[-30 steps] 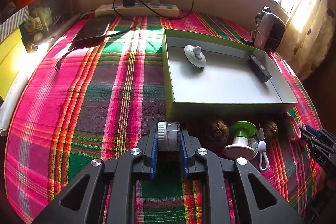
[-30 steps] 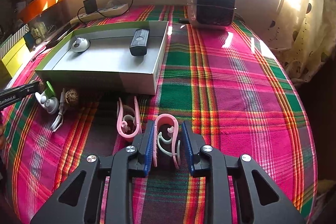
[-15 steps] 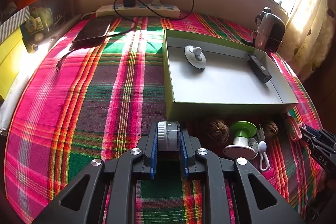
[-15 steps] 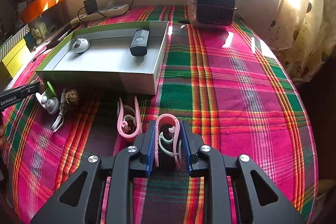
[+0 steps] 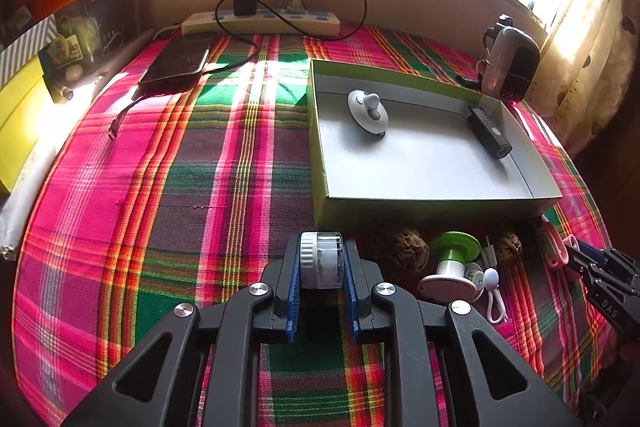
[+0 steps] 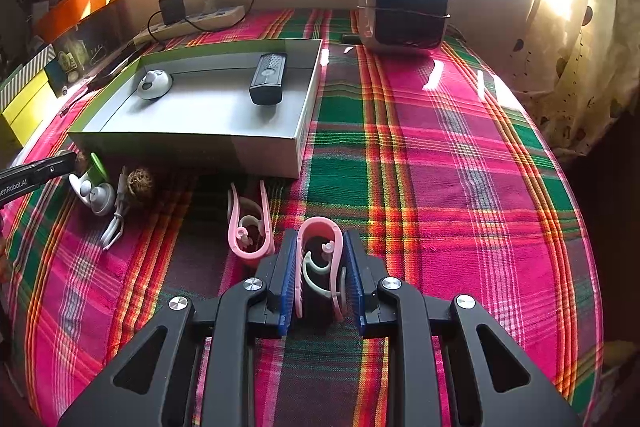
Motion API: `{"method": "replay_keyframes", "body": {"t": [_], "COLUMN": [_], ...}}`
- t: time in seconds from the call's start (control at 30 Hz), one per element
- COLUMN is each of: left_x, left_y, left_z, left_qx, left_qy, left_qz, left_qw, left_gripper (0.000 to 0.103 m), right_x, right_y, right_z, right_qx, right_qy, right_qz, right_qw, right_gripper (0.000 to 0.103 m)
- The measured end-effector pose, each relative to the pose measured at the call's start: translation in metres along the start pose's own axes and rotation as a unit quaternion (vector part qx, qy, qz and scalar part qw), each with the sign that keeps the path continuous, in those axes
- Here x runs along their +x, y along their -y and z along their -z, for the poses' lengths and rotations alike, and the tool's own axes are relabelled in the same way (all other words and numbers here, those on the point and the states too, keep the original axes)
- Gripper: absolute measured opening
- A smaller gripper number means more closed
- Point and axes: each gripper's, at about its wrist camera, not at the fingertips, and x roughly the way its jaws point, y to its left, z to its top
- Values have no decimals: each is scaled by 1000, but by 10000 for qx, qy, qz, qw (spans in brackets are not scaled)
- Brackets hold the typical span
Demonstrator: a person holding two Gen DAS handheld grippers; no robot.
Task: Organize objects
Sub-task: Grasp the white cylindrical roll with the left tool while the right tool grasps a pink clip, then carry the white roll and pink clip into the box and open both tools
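Observation:
My left gripper (image 5: 322, 259) is shut on a small round white-capped jar (image 5: 322, 259), just in front of the green-edged grey box (image 5: 400, 205). The box holds a white suction hook (image 5: 368, 109) and a black device (image 5: 489, 131). My right gripper (image 6: 320, 259) is shut on a pink clip (image 6: 318, 259) low over the cloth, in front of the box's near right corner (image 6: 298, 155). A second pink clip (image 6: 246, 223) lies just to its left.
Two brown balls (image 5: 404, 253), a green-and-white suction holder (image 5: 452, 259) and a white cord (image 5: 494, 295) lie along the box front. A phone (image 5: 178, 61) and power strip (image 5: 260, 21) sit far left; a grey fan (image 6: 404, 11) stands at the back.
The right gripper's jaws have closed in on the pink clip. The left gripper holds the jar much as before.

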Motion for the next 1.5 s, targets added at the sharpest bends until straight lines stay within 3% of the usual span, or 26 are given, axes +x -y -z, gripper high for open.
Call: {"method": "replay_keyframes", "body": {"t": [0.33,0.7,1.13,1.5], "left_x": [-25,-27,9,41], "left_y": [6,24,38,39], "left_z": [-8,-33,-57,-67], "left_qx": [126,324,524,551], "left_qy": [235,394,257,73], "left_qz": [60,183,103,20], "left_qw": [9996,9985,9982,9985], "left_gripper": [17,17,17,17], "right_x": [-19,-30,17,71], "right_y": [5,-16,-47,-60], "right_z": [-11,-56,-113,-137], "right_qx": [102,-58,-225,-218], "right_qy": [235,520,367,66], "right_qz": [-12,-419,-655,-679], "right_qw": [9997,9977,9969,9974], "right_gripper": [24,24,24,24]}}
